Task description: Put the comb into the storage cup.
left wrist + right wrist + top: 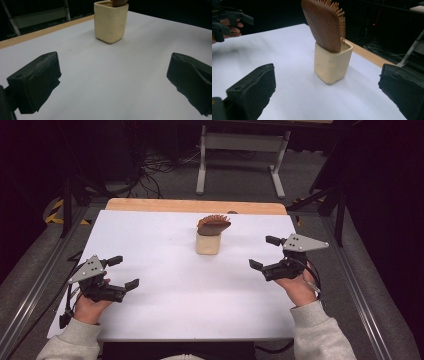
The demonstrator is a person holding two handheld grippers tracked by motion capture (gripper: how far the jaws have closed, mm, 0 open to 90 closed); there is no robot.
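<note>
A cream square cup [208,243] is seen upright on the white table [175,295], with a wooden hairbrush [213,224] stood in it, head up and tilted. The left gripper [119,272] and right gripper [264,252] are held well apart from the cup on either side, jaws spread and empty.

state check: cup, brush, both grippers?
cup: upright on the white table, cream, square-sided, holds the brush.
hairbrush: wooden, standing in the cup, head up and leaning, bristles face away from the right gripper view.
left gripper: open, empty, off the cup.
right gripper: open, empty, off the cup.
</note>
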